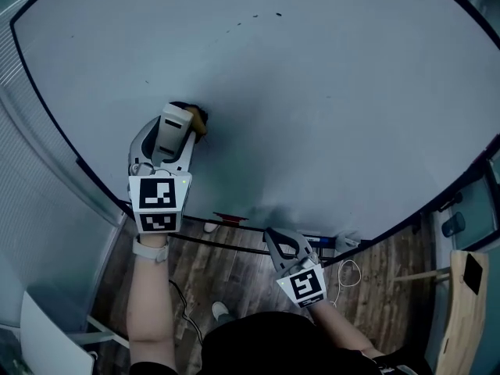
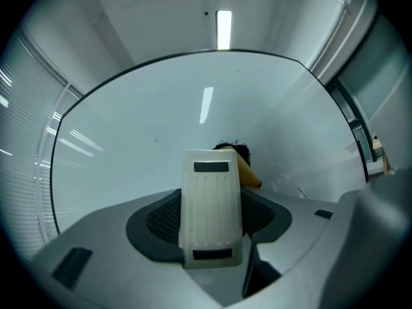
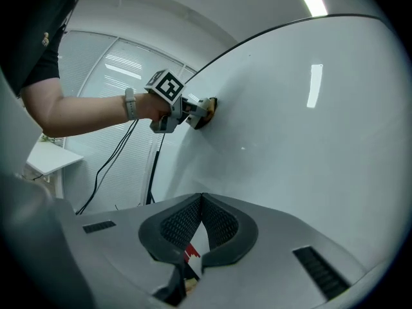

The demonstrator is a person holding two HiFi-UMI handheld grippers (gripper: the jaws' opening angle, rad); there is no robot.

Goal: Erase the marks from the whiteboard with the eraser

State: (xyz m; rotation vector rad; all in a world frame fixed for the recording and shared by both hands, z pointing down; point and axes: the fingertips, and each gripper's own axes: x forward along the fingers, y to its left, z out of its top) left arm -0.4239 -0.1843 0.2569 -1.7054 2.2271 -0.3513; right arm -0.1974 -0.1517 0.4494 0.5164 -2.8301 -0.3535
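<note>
The whiteboard (image 1: 328,116) fills most of the head view. A few small dark marks (image 1: 277,13) sit near its top edge. My left gripper (image 1: 186,125) is shut on the eraser (image 1: 195,119), a white block (image 2: 211,205) with a yellow and black pad (image 2: 248,172) pressed flat on the board's left part. The right gripper view shows the same contact from the side, with the eraser (image 3: 206,111) against the board. My right gripper (image 1: 275,237) hangs low by the board's bottom edge, shut, jaws touching with nothing between them (image 3: 201,199).
A ledge with a red item (image 1: 230,218) runs under the board. Below are a wood floor (image 1: 234,280) with a white cable (image 1: 348,273), a white table corner (image 1: 47,338) at lower left, and a wooden piece (image 1: 461,311) at right. Window blinds (image 3: 129,76) stand left.
</note>
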